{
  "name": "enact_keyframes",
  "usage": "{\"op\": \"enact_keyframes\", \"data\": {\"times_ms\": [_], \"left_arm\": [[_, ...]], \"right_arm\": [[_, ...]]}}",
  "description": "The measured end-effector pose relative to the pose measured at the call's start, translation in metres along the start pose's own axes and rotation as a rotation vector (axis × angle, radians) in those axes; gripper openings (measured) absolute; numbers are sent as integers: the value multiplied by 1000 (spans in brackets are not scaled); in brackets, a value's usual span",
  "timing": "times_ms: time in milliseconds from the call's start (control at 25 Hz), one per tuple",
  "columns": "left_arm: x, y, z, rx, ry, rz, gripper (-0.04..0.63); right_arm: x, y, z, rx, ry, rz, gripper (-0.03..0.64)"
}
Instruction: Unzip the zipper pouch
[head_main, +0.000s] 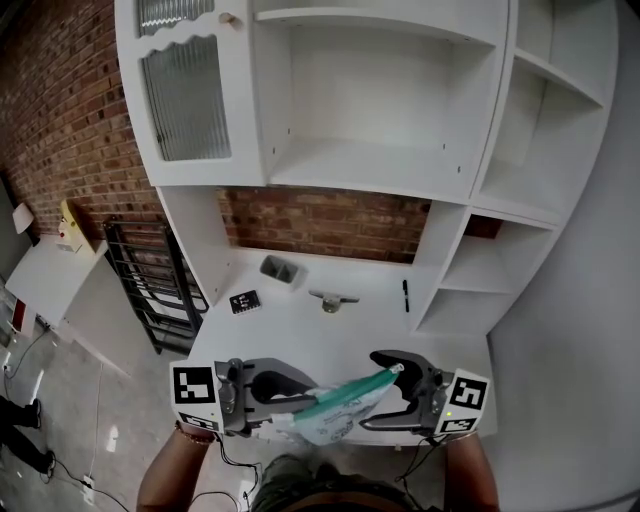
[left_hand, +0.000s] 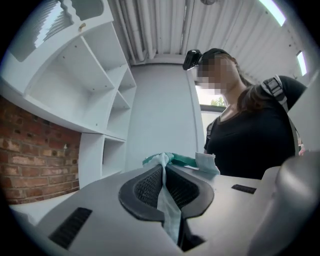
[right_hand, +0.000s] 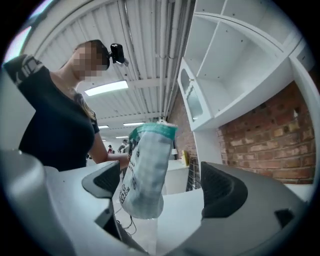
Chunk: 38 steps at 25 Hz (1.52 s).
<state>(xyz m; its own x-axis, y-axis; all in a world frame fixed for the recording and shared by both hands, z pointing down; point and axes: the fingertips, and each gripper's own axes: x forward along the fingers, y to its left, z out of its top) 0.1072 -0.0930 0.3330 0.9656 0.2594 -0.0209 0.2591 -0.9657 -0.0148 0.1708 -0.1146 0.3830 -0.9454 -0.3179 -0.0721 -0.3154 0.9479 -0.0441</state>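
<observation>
One zipper pouch (head_main: 342, 416), two grippers (head_main: 316, 399) (head_main: 369, 392)

The left claw (left_hand: 164, 192) is clamped tight on a thin edge of the zipper pouch (left_hand: 181, 160). Pale film runs down between its dark ribbed pads (left_hand: 145, 187), and the green zip band pokes out beyond them. Behind stands a white shelf unit (left_hand: 85, 75) against a brick wall (left_hand: 35, 155). To the right, a person (left_hand: 250, 135) in a black top wears a head camera (left_hand: 191, 58).
</observation>
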Motion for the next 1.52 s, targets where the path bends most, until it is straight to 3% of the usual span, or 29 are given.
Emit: {"op": "enact_keyframes", "data": {"times_ms": [360, 520, 720, 840, 920, 1040, 1240, 1400, 1520], "left_arm": [[-11, 9, 10, -47, -92, -24, 19], [-16, 16, 13, -67, -127, -38, 18], [-20, 16, 13, -77, -154, -95, 20], [-23, 25, 9, -93, -156, -83, 20], [-27, 32, 5, -109, -152, -57, 20], [-30, 41, -4, -117, -126, -6, 20], [-40, 63, -15, -146, -126, 140, 30], [-57, 82, -18, -157, -158, 263, 103], [-73, 92, -27, -140, -111, 365, 126]], "right_arm": [[10, 8, 42, 23, -114, 217, 365], [11, -8, 49, 58, -157, 234, 233], [22, -8, 51, 52, -147, 282, 179], [27, -8, 48, 32, -128, 285, 109], [29, -12, 46, 11, -122, 256, 47], [30, -17, 43, -36, -99, 210, 12], [30, -30, 37, -62, -74, 108, 6], [23, -45, 34, -21, -84, 42, 6], [17, -58, 31, -3, -84, -39, 6]]}}
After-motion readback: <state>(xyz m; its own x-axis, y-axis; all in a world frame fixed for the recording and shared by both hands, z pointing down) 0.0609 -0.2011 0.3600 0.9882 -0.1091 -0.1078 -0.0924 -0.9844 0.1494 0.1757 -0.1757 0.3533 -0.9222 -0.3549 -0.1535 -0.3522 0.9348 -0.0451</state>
